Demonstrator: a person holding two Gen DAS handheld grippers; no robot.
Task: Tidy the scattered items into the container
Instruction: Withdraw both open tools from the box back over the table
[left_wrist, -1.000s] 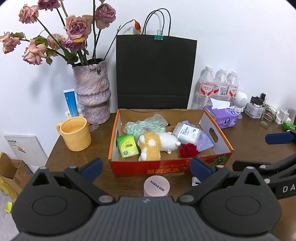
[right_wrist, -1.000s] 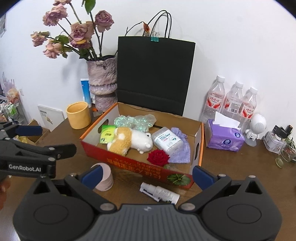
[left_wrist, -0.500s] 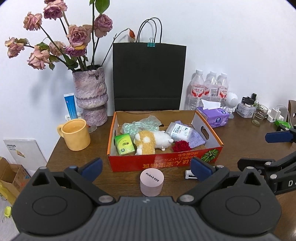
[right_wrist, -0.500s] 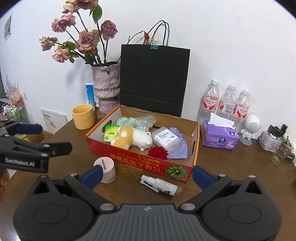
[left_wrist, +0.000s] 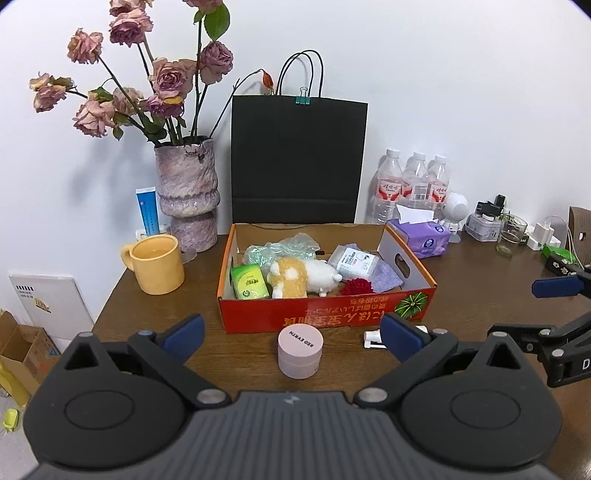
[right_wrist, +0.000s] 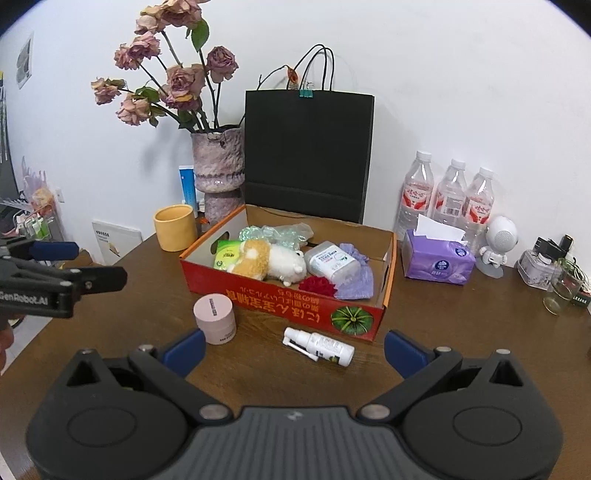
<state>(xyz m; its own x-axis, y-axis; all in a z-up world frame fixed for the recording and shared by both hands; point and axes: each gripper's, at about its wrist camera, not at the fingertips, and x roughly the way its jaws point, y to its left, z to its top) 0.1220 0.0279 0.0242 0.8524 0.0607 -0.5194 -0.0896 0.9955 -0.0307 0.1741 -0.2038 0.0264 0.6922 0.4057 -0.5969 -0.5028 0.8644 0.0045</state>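
A red cardboard box (left_wrist: 325, 319) (right_wrist: 280, 299) sits mid-table, holding a plush toy (left_wrist: 303, 277), a green packet (left_wrist: 249, 282), bubble wrap, a wipes tub (left_wrist: 352, 260), a red rose (left_wrist: 356, 286) and a purple cloth. In front of it stand a pink jar (left_wrist: 300, 349) (right_wrist: 215, 314) and a white spray bottle (right_wrist: 321, 345) lying flat, partly hidden in the left wrist view. My left gripper (left_wrist: 291, 334) is open and empty, hovering short of the jar. My right gripper (right_wrist: 295, 349) is open and empty, just short of the spray bottle.
Behind the box stand a black paper bag (left_wrist: 297, 158), a vase of dried roses (left_wrist: 186, 192) and a yellow mug (left_wrist: 157, 264). At the right are water bottles (right_wrist: 447, 195), a purple tissue pack (right_wrist: 437, 258), a white robot figure and a glass (right_wrist: 561, 291). The table edge runs along the left.
Both grippers have drawn back from the box, which now looks smaller and farther. The jar, the spray bottle and the box contents have not moved. Both grippers stay open.
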